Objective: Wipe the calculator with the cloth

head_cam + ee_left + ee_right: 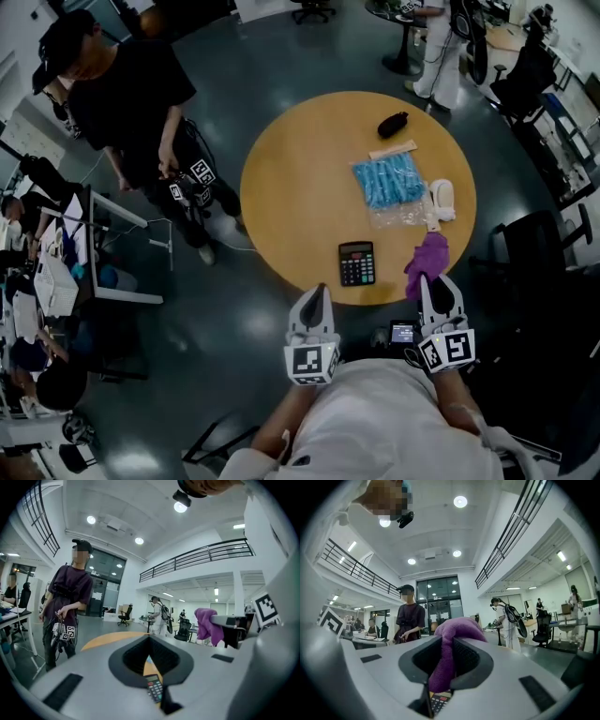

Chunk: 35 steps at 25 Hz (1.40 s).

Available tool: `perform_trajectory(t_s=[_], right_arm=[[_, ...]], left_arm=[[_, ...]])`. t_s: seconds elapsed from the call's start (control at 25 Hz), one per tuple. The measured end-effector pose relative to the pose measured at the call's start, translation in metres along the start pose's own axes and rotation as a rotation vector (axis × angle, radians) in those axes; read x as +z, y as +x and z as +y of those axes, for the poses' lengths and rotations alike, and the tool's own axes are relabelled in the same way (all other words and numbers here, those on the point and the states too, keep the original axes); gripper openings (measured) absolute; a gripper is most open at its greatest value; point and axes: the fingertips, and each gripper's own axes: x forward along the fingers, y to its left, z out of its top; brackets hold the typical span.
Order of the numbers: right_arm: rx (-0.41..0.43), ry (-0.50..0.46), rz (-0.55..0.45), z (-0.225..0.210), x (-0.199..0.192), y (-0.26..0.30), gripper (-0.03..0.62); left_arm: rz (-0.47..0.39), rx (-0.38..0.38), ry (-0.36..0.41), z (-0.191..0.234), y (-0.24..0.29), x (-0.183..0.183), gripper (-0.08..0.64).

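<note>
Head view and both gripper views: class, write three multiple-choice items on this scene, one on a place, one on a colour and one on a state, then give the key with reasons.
1. Where on the round table does the calculator lie?
A. at its middle
B. near the edge closest to the person
C. at the far edge

2. What colour is the cloth?
A. white
B. blue
C. purple

3. What state is the right tool in?
A. open and empty
B. shut on the cloth
C. shut on the calculator

Key:
1 B: the head view shows it by the near rim.
2 C: it looks purple in every view.
3 B: the right gripper view shows the cloth pinched between its jaws.
</note>
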Motion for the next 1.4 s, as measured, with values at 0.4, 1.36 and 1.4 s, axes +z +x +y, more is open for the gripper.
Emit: perform_trajectory(t_s=[0.4, 1.36, 1.4], right_arm=[[0.055, 0.016, 0.001, -0.028, -0.004, 0.001, 0.071], [-0.066, -0.01, 0.089, -0.058, -0.028, 0.083, 0.071], [-0.073, -0.005, 0.093, -0.06, -0.029, 0.086, 0.071]], left_arm=[[0.028, -0.02, 0.025, -0.021, 0.01, -0.013, 0.006], [0.484, -0.583, 0.143, 0.062, 0.177, -0.134, 0.01], [0.53, -0.665, 0.153, 0.057, 0.185, -0.141, 0.011]])
